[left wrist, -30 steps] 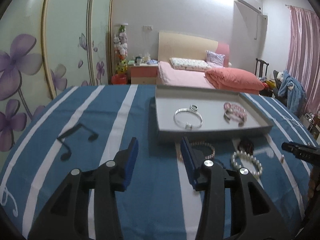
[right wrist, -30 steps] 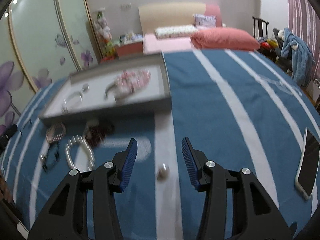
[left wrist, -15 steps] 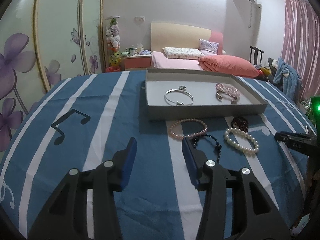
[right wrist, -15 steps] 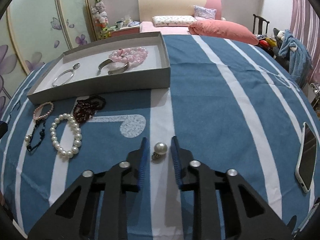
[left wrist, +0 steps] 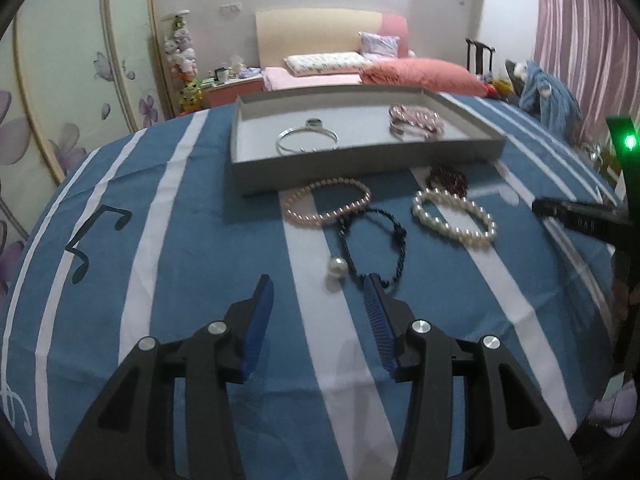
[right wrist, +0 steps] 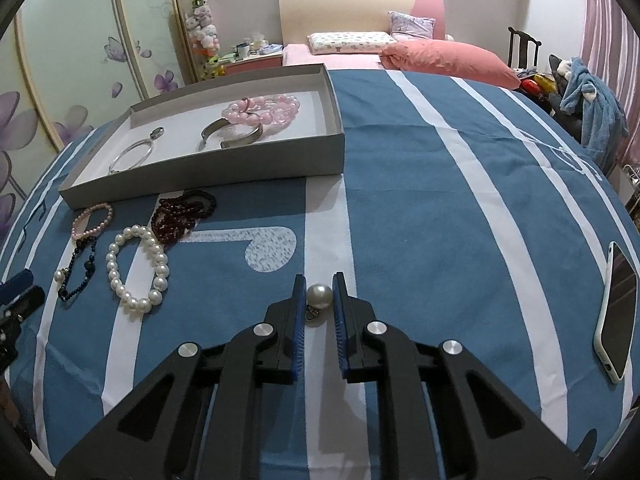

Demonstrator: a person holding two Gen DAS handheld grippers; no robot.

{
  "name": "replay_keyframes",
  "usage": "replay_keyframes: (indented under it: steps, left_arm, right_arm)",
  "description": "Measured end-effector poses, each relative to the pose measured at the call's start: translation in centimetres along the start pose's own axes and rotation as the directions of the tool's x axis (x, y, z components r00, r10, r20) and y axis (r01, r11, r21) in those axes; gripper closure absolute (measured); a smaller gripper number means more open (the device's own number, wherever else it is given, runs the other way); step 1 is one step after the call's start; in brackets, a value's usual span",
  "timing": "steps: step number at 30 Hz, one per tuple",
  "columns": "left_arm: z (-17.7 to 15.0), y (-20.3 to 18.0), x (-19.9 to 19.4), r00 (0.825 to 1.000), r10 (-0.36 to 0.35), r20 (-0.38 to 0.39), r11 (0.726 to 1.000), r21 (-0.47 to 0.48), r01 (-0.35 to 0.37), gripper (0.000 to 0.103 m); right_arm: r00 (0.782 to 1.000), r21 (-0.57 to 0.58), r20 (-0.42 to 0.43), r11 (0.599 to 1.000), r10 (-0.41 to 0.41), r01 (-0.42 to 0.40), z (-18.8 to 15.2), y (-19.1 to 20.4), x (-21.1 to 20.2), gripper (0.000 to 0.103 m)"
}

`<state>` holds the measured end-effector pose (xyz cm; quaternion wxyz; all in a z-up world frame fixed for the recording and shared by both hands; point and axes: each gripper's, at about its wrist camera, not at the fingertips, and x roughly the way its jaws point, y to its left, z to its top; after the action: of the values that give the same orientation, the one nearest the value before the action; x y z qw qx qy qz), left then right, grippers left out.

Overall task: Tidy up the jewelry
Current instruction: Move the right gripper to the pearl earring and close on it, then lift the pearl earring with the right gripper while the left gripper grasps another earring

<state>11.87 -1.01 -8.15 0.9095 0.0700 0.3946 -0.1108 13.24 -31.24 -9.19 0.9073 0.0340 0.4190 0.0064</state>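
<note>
My right gripper (right wrist: 319, 280) is shut on a pearl earring (right wrist: 319, 295), low over the blue striped cloth. My left gripper (left wrist: 318, 284) is open and empty, just short of a black cord bracelet with a pearl (left wrist: 374, 236). A grey tray (right wrist: 208, 170) holds a thin silver bangle (right wrist: 132, 154), a silver cuff (right wrist: 232, 136) and a pink bead bracelet (right wrist: 264, 109). In front of the tray lie a pink pearl bracelet (left wrist: 326, 202), a white pearl bracelet (left wrist: 454, 216) and dark red beads (left wrist: 448, 178).
A phone (right wrist: 614, 282) lies at the table's right edge. Behind the table are a bed with a red quilt (right wrist: 448, 60), a nightstand (right wrist: 256, 60) and a flowered wardrobe (right wrist: 72, 60). A chair with blue clothes (right wrist: 592, 96) stands at right.
My right gripper has closed its jaws onto the pearl earring. My left gripper has drawn back and turned, so the loose bracelets now lie just ahead of it.
</note>
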Motion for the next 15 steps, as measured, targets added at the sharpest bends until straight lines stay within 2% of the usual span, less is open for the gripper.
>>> replay_keyframes:
  steps: [6,9,11,15]
  left_arm:
    - [0.2,-0.4,1.8,0.997,-0.009,-0.080,1.000,0.001,0.009,0.056]
    - [0.9,-0.5,2.2,0.997,0.019,-0.068,1.000,0.009,-0.019,0.057]
    - [1.3,-0.4,2.5,0.998,0.013,-0.068,1.000,0.004,-0.013,0.058]
    - [1.7,-0.4,3.0,0.997,0.008,-0.074,1.000,-0.001,-0.008,0.068]
  right_arm:
    - [1.000,0.001,-0.003,1.000,0.021,-0.021,0.0,0.4,0.0,0.089]
    - [1.000,0.002,-0.006,1.000,0.030,-0.030,0.0,0.6,0.0,0.089]
    - [0.999,0.002,-0.007,0.999,0.036,-0.036,0.0,0.8,0.1,0.089]
    - [0.999,0.002,-0.007,0.999,0.042,-0.042,0.1,1.0,0.1,0.089]
